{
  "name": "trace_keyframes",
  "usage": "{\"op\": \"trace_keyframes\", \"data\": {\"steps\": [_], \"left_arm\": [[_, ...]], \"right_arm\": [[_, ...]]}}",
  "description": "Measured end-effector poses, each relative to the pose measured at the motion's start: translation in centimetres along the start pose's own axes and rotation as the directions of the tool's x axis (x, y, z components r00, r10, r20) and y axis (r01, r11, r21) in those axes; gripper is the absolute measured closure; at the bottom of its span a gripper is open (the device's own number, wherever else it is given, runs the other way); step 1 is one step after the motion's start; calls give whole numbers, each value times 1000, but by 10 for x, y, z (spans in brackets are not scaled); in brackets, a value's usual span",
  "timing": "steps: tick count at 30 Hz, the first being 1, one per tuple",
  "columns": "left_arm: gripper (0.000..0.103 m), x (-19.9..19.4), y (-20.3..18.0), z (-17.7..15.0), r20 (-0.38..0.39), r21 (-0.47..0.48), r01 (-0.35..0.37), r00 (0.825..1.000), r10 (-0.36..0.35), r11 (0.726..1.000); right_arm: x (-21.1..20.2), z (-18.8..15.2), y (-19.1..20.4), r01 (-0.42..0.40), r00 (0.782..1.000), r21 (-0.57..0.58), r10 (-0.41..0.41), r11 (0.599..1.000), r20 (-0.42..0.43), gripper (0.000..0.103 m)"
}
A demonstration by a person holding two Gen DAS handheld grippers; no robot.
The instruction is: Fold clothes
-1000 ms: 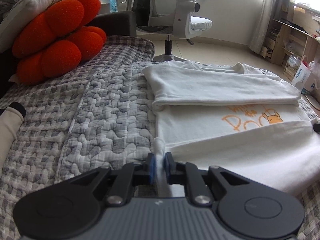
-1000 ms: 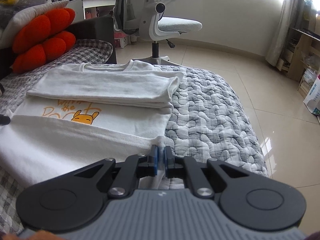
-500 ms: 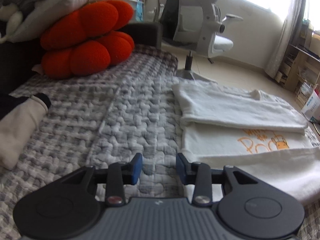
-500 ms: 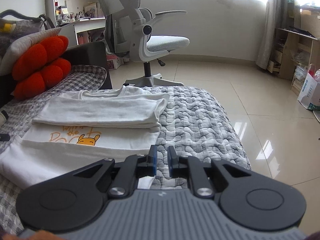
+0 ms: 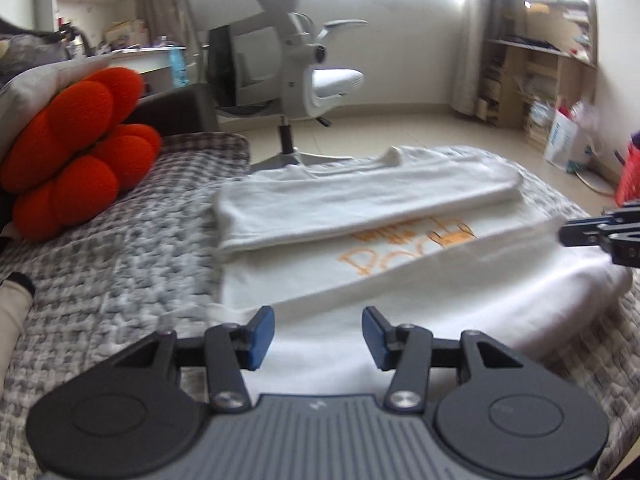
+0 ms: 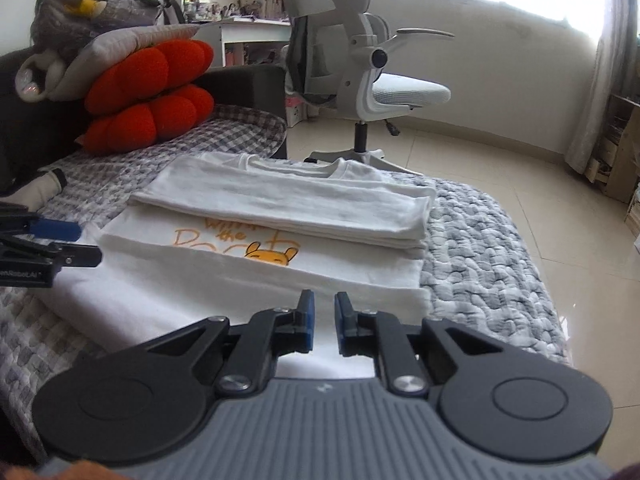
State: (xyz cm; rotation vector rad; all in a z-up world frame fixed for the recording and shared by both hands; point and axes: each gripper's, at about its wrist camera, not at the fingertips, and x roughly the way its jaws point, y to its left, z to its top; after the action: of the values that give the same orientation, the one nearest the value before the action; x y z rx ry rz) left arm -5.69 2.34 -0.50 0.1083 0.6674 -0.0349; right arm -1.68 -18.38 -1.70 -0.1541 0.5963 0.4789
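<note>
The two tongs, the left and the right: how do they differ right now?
The left tongs stand wide apart and are opening; the right tongs show only a narrow gap. The left tongs sit over the near left corner of the white T-shirt; the right tongs sit near its right edge. Shared: black arms, blue pads, nothing gripped, both pointing over the folded shirt on the grey quilt.
</note>
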Motion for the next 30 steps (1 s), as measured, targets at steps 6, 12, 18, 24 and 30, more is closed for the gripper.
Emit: {"op": "trace_keyframes", "data": {"steps": [6, 12, 18, 24, 30], "left_arm": [[53, 8, -27, 6, -45, 17, 14, 999, -13, 1000], [50, 27, -43, 8, -102, 7, 32, 994, -32, 999], [37, 32, -33, -2, -59, 22, 5, 998, -4, 1000], [37, 32, -10, -1, -46, -6, -44, 998, 44, 999], [38, 15, 20, 4, 2, -67, -67, 998, 67, 996]], "right_arm": [[20, -9, 15, -16, 997, -63, 11, 998, -79, 88], [28, -10, 10, 6, 998, -68, -11, 998, -68, 88], [29, -8, -3, 17, 998, -33, -19, 999, -65, 88], [24, -9, -18, 67, 994, 28, -64, 997, -92, 88], [5, -12, -29, 105, 992, 80, -98, 991, -85, 84]]}}
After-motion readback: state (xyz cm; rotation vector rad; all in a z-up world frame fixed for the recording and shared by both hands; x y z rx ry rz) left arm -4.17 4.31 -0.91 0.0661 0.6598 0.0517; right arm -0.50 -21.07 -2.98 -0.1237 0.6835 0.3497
